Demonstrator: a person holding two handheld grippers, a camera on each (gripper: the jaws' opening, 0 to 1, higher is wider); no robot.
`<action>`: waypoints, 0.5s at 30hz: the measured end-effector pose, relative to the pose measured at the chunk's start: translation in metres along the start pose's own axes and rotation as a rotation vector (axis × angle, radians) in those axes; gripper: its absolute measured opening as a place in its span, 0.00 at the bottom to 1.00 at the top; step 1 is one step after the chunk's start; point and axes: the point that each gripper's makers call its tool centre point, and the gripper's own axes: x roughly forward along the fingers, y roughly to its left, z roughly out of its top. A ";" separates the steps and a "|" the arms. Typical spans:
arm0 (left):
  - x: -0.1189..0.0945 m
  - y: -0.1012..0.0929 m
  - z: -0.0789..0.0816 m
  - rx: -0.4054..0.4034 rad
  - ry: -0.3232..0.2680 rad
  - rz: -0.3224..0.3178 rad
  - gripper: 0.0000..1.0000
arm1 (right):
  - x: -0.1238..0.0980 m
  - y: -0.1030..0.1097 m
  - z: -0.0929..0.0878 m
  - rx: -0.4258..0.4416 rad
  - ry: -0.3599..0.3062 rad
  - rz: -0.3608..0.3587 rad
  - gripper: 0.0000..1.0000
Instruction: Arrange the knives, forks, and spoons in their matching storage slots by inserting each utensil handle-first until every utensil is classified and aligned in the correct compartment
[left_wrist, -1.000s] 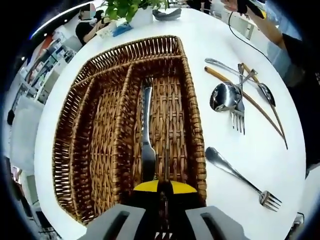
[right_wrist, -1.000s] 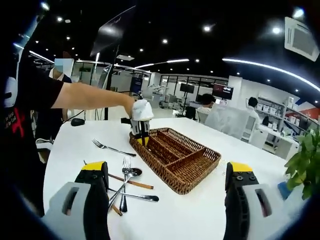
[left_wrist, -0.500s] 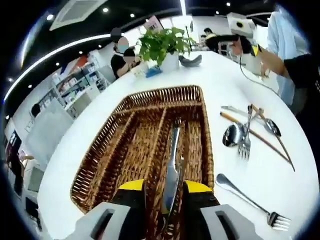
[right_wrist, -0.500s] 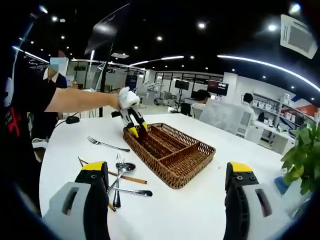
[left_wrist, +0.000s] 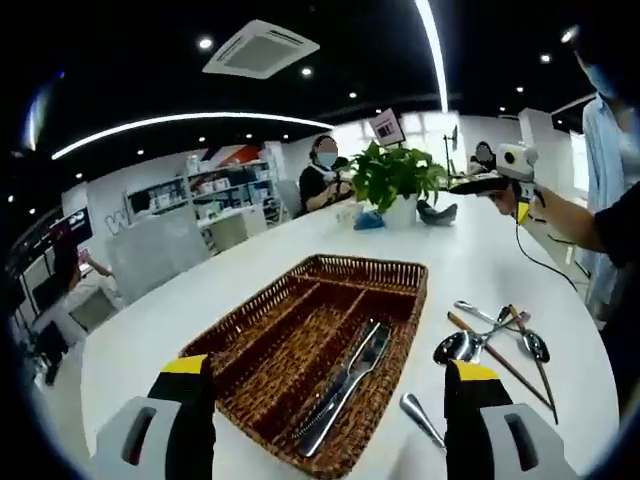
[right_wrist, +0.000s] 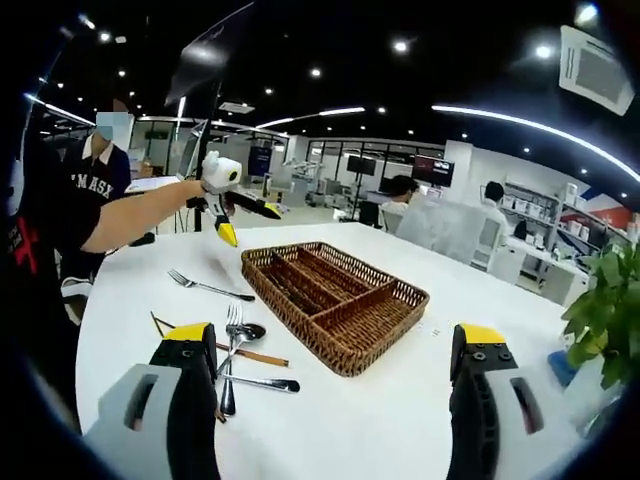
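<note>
A brown wicker tray with long compartments lies on the white table. A silver knife lies in its right compartment. My left gripper hovers open above the tray's near end with nothing between its jaws; in the right gripper view the left gripper is held up behind the wicker tray. A lone fork and a pile of spoons, forks and wood-handled utensils lie left of the tray. My right gripper stands open, apart from everything. The utensil pile and the fork's handle lie right of the tray in the left gripper view.
A potted plant and a dark object stand at the table's far end. The right gripper is held in a person's hand above the table's right edge. Other people sit at desks around the room. Bare white tabletop surrounds the tray.
My left gripper has opened, let go of the knife in the tray's compartment, and risen up and back from the tray. The right gripper has stayed open, hardly moving.
</note>
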 end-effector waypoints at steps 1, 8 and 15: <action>-0.005 -0.006 -0.005 0.007 0.011 -0.002 1.00 | 0.001 -0.001 -0.001 -0.002 0.008 -0.005 1.00; -0.032 -0.028 -0.015 -0.070 -0.105 0.102 1.00 | -0.003 -0.005 -0.005 -0.013 0.047 -0.024 1.00; -0.048 -0.017 -0.025 -0.053 -0.085 0.197 1.00 | -0.006 -0.010 -0.003 -0.013 0.057 -0.038 1.00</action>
